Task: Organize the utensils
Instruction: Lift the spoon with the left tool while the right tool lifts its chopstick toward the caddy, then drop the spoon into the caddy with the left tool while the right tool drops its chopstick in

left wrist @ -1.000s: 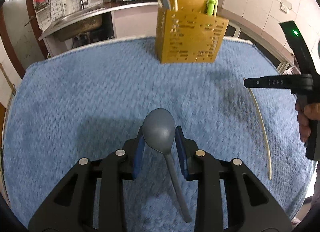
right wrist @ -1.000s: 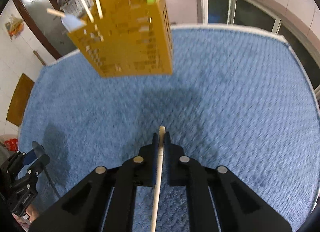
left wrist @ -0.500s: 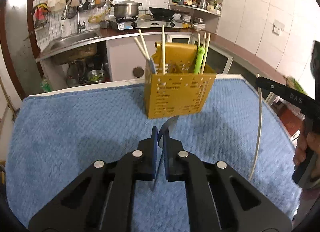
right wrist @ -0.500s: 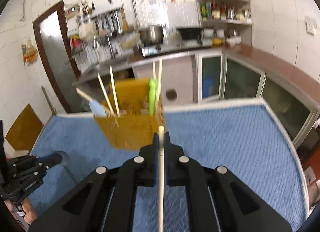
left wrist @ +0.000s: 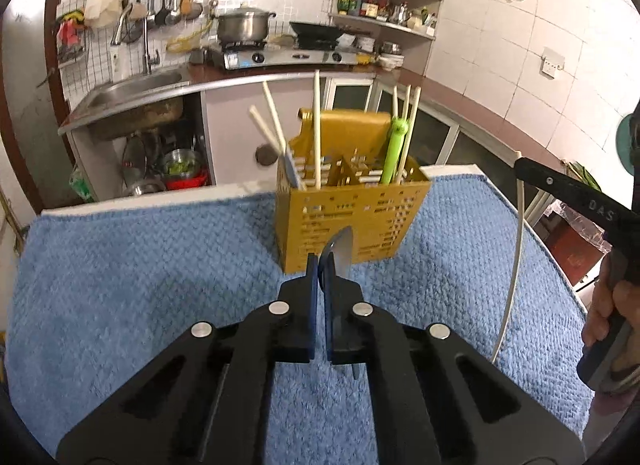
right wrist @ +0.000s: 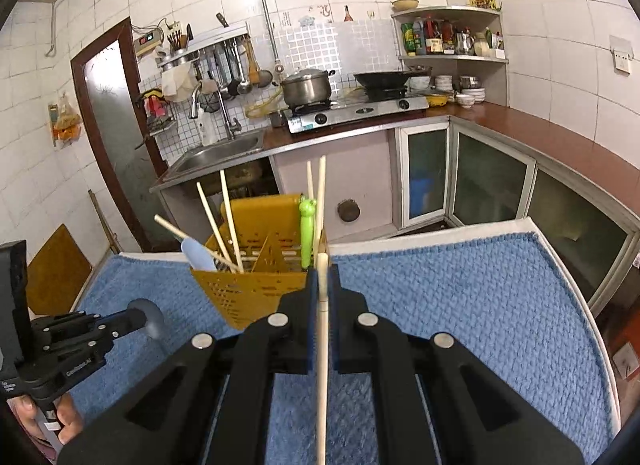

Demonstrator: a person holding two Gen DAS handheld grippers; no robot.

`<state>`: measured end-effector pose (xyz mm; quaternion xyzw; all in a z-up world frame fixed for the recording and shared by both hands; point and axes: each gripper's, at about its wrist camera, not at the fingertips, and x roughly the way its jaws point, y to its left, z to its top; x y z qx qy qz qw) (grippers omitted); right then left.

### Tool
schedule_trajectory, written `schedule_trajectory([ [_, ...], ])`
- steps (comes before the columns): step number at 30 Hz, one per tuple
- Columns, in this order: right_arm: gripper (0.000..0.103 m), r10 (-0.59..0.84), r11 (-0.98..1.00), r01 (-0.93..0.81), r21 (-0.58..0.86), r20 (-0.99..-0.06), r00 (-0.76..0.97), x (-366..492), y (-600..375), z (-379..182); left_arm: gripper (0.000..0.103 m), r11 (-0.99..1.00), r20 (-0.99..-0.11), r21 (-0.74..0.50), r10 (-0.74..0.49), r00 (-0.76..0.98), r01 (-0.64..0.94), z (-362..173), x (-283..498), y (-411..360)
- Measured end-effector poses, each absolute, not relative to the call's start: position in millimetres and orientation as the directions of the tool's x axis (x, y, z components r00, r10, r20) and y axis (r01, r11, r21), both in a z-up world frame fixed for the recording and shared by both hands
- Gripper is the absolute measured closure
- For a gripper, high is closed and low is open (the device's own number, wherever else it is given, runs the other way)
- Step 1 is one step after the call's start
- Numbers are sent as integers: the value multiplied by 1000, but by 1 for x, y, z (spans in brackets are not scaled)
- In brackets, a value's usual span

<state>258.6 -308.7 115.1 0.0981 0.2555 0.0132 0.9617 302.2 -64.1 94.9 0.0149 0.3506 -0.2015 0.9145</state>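
Grey spoon lifted edge-on; chopstick raised — yellow holder upright.

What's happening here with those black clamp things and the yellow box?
A person is sorting utensils with a hand-held gripper in each hand. The left gripper is shut on a grey spoon, and the right gripper is shut on a pale chopstick. Both are held above the blue mat, facing the yellow utensil holder, which already holds several chopsticks and a green utensil. Neither item is in the holder yet.
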Motion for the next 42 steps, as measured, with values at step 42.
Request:
schedule_trajectory([
  [42,97,79,987,-62,145,-114,990,357,-283,95,102,931,-477,15,-313,821,363,98,389,-97],
])
